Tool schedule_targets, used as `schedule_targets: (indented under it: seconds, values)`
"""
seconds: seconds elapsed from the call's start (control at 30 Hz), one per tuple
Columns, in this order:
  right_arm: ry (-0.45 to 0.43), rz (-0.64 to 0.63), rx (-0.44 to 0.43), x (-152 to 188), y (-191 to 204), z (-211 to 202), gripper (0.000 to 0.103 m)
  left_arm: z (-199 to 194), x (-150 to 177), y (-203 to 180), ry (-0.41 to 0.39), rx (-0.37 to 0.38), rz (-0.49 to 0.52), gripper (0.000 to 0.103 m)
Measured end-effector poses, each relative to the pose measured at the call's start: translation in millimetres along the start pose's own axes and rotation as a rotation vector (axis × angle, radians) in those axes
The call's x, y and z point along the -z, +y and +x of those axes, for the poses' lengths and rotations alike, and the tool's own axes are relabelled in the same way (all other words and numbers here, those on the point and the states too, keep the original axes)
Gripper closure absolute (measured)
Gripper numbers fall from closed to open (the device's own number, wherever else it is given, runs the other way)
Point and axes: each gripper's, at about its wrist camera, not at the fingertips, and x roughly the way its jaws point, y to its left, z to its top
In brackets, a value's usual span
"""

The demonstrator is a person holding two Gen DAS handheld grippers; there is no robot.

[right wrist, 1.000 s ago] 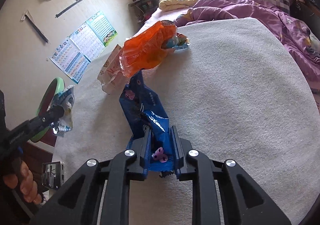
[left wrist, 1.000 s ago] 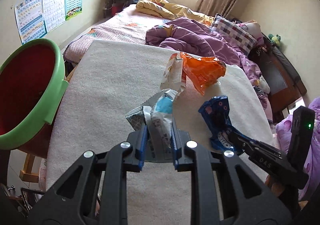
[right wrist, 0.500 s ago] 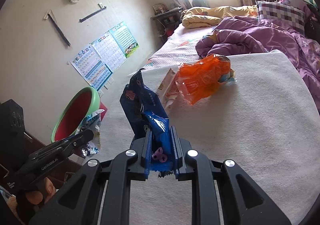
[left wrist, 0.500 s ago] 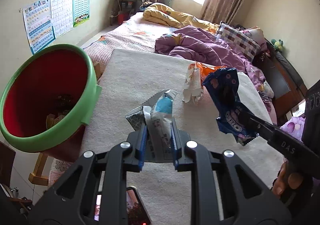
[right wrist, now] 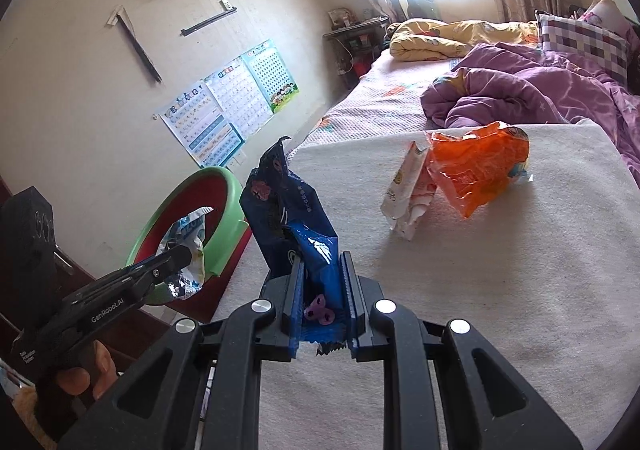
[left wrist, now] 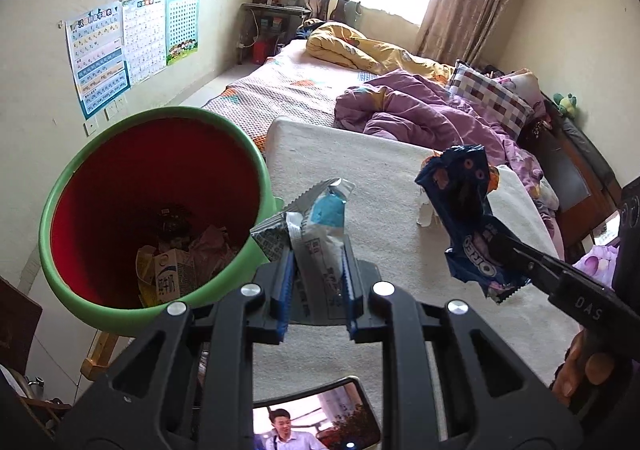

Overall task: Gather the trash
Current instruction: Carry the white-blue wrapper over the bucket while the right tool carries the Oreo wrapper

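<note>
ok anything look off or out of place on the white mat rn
Two pieces of trash are left on the white mat: a crumpled orange wrapper and a torn white packet leaning against it. Both grippers hold wrappers, and the green bin tilts toward them; nothing looks spilled.

Count: four wrappers — one silver, one dark blue, one orange, one white. One bin. Two claws, left and right. Three wall charts. One checked pillow.
</note>
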Motion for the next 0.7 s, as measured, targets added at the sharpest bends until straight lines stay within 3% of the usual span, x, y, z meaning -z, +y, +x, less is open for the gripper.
schedule_targets:
  seconds: [0.7]
  values:
    - [0.012, -0.029, -0.043, -1.6, 57.9, 37.6, 0.086, -11.4, -9.5, 80.5, -0.027, -0.083, -0.042, 0.083]
